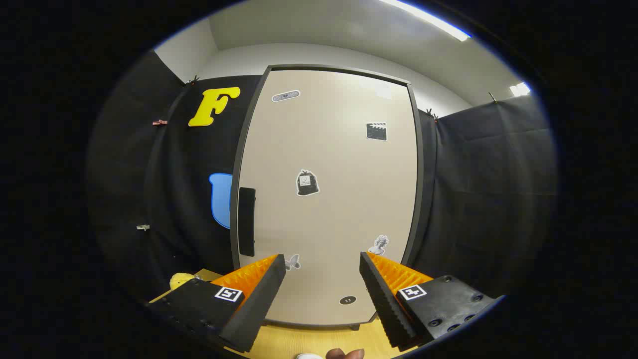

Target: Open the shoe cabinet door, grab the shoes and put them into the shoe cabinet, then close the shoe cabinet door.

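The shoe cabinet (329, 209) stands straight ahead, a tall beige door in a dark frame, shut. A black handle (246, 221) runs vertically near the door's left edge, and several small stickers dot the door. My gripper (323, 262) is open, its fingers spread wide and pointed at the lower part of the door, with nothing between them. The handle lies up and to the left of the left finger (259, 289). A bit of a white shoe (309, 356) shows below the fingers, next to a person's hand (345, 353).
The cabinet rests on a light wooden surface (309, 339). A small yellow fluffy object (180, 279) sits on that surface left of the cabinet, behind the left finger. Black cloth walls close in on both sides.
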A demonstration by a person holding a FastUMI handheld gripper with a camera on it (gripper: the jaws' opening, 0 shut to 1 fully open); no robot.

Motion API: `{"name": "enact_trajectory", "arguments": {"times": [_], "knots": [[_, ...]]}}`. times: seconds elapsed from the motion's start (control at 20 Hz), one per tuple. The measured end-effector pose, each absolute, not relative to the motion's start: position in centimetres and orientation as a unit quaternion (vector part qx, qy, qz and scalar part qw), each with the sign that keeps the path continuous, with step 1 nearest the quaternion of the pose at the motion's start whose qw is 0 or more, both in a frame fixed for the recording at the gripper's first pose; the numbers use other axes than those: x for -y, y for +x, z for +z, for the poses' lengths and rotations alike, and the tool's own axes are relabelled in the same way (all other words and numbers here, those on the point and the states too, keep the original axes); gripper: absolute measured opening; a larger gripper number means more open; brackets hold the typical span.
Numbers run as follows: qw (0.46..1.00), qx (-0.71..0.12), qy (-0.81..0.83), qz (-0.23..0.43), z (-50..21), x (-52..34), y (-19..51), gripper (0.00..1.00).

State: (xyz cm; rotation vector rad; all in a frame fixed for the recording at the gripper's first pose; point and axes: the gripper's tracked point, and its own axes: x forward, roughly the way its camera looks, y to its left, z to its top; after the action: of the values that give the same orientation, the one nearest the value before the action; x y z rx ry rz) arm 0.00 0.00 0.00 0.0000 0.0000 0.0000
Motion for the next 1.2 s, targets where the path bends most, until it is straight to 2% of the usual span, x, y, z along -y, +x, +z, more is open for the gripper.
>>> {"name": "enact_trajectory", "arguments": {"times": [0.7,1.2], "knots": [[0.999,-0.011,0.032,-0.001,0.1,0.4,-0.9,0.98],[0.999,-0.003,0.041,0.026,0.7,-1.7,-0.1,0.98]]}}
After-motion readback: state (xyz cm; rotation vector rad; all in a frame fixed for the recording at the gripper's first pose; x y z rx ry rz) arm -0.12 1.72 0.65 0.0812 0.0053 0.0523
